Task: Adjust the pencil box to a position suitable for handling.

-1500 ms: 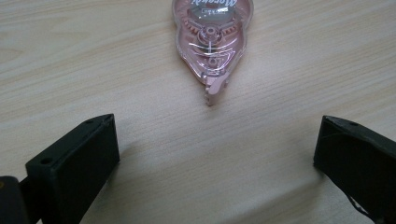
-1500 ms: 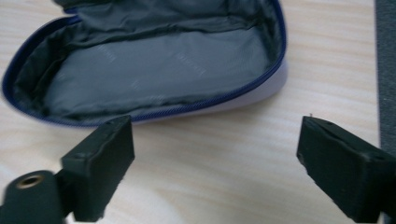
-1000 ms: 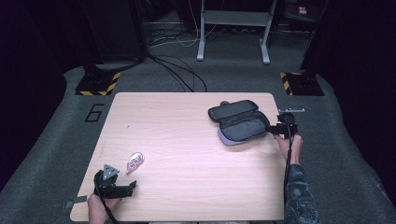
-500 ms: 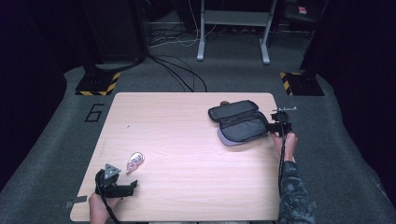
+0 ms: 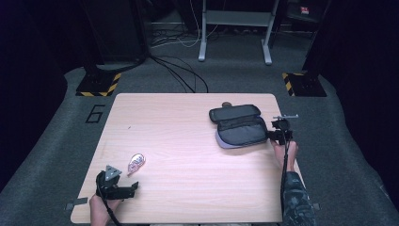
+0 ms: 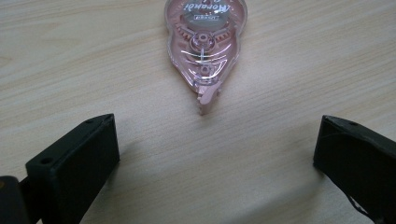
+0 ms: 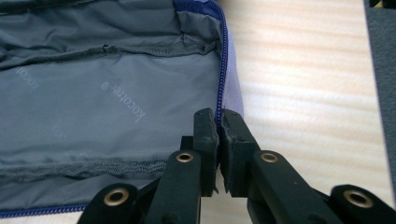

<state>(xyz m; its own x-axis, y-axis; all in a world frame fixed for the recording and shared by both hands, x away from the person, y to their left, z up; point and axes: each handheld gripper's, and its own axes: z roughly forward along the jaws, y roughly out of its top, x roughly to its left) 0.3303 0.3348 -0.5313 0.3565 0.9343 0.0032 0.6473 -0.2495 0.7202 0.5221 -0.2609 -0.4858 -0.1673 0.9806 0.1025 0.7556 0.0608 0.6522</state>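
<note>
Wooden table [image 5: 188, 141]: right claw [image 7: 217, 135] pinches pouch [image 7: 107, 102] rim (contents hidden); left claw [image 6: 210, 154] gapes.

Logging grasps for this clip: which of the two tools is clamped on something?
The right tool, jaws shut on the open pencil case's zipper edge. The left tool gapes empty.

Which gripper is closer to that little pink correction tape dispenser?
Left. The left gripper sits open just short of the correction tape dispenser; the right gripper is across the table, clamped on the open pencil case rim.
</note>
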